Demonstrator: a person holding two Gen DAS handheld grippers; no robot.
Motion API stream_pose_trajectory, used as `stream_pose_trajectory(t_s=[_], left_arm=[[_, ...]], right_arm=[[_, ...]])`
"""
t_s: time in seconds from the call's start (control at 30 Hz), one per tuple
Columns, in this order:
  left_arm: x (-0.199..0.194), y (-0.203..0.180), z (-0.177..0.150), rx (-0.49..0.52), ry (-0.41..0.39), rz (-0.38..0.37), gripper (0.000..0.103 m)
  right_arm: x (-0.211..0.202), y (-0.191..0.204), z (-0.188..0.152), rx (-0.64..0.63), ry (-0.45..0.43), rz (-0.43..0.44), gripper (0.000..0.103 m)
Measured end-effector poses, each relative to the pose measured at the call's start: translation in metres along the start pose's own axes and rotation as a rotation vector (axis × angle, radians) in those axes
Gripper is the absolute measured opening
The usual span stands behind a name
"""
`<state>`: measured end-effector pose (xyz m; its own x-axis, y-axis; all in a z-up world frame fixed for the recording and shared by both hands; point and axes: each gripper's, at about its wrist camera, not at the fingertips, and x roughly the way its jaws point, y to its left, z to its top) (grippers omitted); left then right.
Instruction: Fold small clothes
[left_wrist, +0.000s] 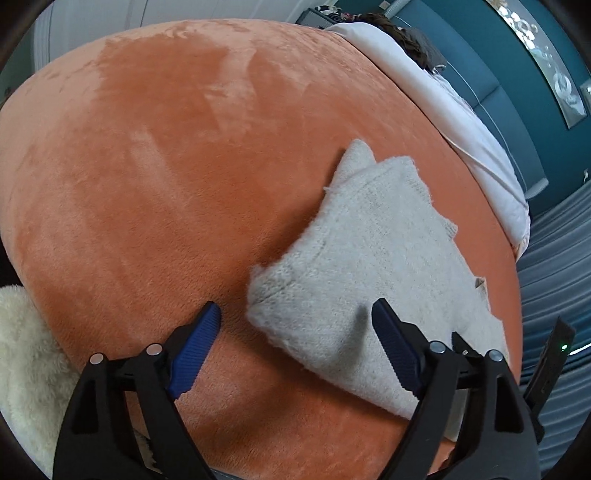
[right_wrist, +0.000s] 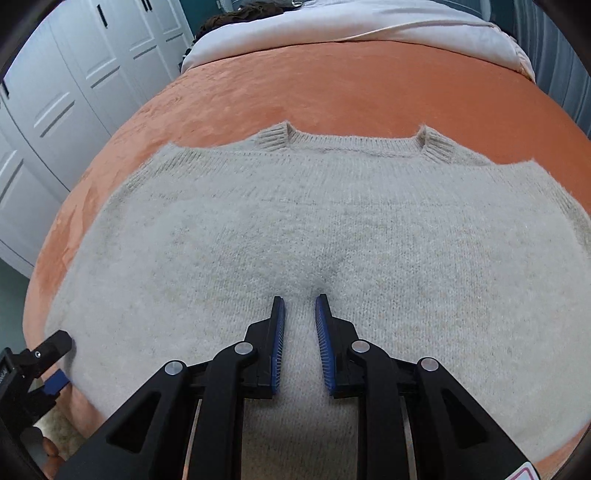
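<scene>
Left claw (left_wrist: 295, 317), blue-padded jaws spread wide, over the corner of a fuzzy cream knitted sweater (left_wrist: 373, 258) lying flat on an orange plush bed cover (left_wrist: 155, 155). Right claw (right_wrist: 300, 301), jaws narrowly parted, low over the sweater's middle, gripping nothing visible.

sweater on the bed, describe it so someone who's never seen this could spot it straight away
Start from the bed's orange plush blanket. Lying flat on it is the sweater, a fuzzy pale grey-beige knit with a ribbed collar pointing toward the white sheet. It is the only knitted piece on the orange.
</scene>
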<state>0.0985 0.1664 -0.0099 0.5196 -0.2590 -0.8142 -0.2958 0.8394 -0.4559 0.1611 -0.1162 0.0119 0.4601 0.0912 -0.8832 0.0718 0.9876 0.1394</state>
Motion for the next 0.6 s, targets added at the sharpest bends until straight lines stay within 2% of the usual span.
stream_pose_trajectory(t_s=[0.13,0.23,0.27,0.37,0.47,0.5,0.53,0.57,0.6], left_arm=[[0.001,-0.007,0.001,0.024,0.006,0.013,0.082],[0.001,-0.005,0.003,0.001,0.015,0.001,0.083],[0.002,-0.004,0.003,-0.013,0.015,-0.003,0.083],[0.006,-0.005,0.004,-0.047,0.003,0.000,0.090],[0.012,-0.016,0.005,-0.048,-0.005,0.001,0.092],[0.014,-0.020,0.005,-0.043,0.001,-0.019,0.085],[0.015,-0.025,0.006,-0.033,0.008,-0.026,0.067],[0.015,-0.029,0.006,-0.022,0.015,-0.027,0.055],[0.015,-0.031,0.007,-0.016,0.031,-0.049,0.037]], right_arm=[[-0.024,-0.016,0.002,0.047,-0.031,0.046,0.020],[-0.060,-0.058,-0.008,0.143,-0.135,0.002,0.039],[-0.072,-0.078,-0.014,0.187,-0.156,0.000,0.040],[-0.092,-0.116,-0.028,0.261,-0.148,-0.013,0.041],[-0.103,-0.120,-0.030,0.247,-0.161,-0.002,0.039],[-0.104,-0.115,-0.028,0.233,-0.167,0.009,0.039],[-0.101,-0.108,-0.024,0.217,-0.167,0.028,0.034],[-0.097,-0.101,-0.021,0.204,-0.162,0.042,0.028],[-0.088,-0.093,-0.016,0.184,-0.149,0.055,0.024]])
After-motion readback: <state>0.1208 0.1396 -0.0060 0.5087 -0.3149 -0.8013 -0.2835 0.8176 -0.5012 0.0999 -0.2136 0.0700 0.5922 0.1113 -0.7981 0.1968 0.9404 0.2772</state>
